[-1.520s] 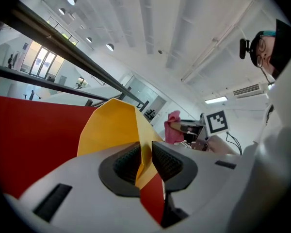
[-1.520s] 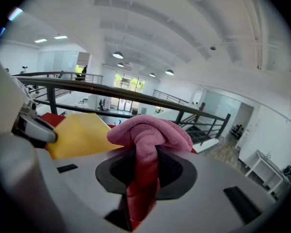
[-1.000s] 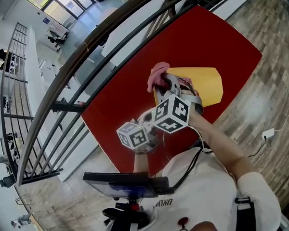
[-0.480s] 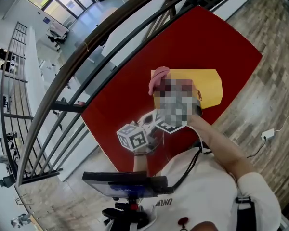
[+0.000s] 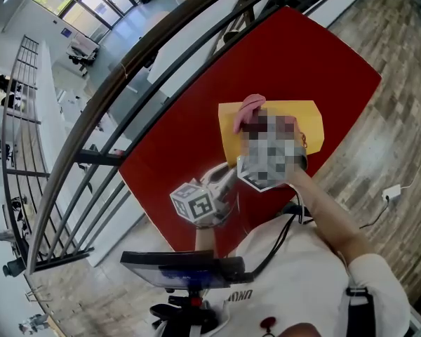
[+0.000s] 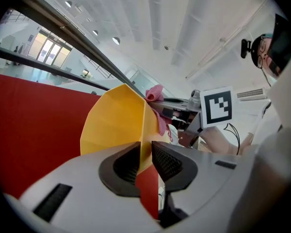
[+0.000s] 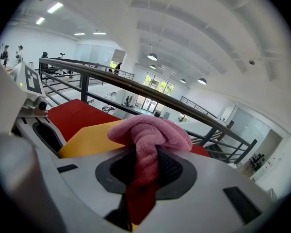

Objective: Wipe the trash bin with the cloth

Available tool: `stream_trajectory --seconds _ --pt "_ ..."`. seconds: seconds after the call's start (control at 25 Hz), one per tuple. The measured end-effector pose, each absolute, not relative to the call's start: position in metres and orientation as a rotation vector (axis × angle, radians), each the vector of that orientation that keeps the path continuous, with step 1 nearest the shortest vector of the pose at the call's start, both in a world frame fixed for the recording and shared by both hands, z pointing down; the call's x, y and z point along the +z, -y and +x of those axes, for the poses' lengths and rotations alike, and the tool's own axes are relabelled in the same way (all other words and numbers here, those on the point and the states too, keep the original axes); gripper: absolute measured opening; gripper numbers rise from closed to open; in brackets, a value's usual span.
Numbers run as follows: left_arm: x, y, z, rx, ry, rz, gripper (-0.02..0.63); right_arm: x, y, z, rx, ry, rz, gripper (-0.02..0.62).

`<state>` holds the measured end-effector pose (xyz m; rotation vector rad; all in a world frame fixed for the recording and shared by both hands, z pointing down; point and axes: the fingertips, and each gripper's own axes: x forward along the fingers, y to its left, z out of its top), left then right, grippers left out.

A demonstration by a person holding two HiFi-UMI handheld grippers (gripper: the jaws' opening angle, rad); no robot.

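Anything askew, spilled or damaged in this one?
Nothing stands out. The left gripper is closed on an edge of the yellow trash bin. The right gripper holds the bunched pink cloth at the bin. The bin rests on the red mat, and no spill or damage is visible.

The trash bin is bright yellow and thin-walled, with flat creased panels and sharp corners. From the head view it shows over a red surface. At its near left side, one thin wall edge stands upright between the jaws of the left gripper, pinched by the pads. The cloth is pink and fuzzy, bunched into a fold. The right gripper clamps it, and its loose lump sits at the bin's far left corner.
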<state>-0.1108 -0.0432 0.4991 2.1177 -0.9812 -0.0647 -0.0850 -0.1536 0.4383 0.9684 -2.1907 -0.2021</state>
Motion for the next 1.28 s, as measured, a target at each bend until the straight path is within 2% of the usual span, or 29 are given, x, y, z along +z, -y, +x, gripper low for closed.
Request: stream_trajectory --seconds 0.84,1.28 --pt "0.504 0.038 -0.110 -0.046 0.976 2.111 0.069 0.459 0.189 0.057 -0.023 1.965 1.323 0.091" --pt "0.498 0.037 -0.110 -0.073 0.906 2.126 0.069 0.463 0.194 0.090 -0.002 1.902 1.425 0.091"
